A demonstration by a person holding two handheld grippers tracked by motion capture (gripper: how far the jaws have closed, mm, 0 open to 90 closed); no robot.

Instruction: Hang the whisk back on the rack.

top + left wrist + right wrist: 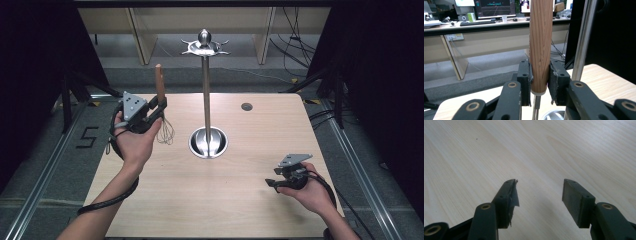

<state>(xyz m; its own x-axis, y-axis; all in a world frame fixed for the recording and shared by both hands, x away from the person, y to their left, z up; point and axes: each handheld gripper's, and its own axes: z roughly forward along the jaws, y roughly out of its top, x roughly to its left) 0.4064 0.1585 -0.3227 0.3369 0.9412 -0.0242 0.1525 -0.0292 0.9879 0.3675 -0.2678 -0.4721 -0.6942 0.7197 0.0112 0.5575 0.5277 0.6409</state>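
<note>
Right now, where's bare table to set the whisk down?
Free: the near strip between the left claw holding the whisk and the open right claw, and the far right corner beyond the grommet. Crowded: centre, around the stand.

A single digit, "5", is marked in black on the grey floor [87, 137] left of the table. Nothing on the distant monitors can be read.
</note>
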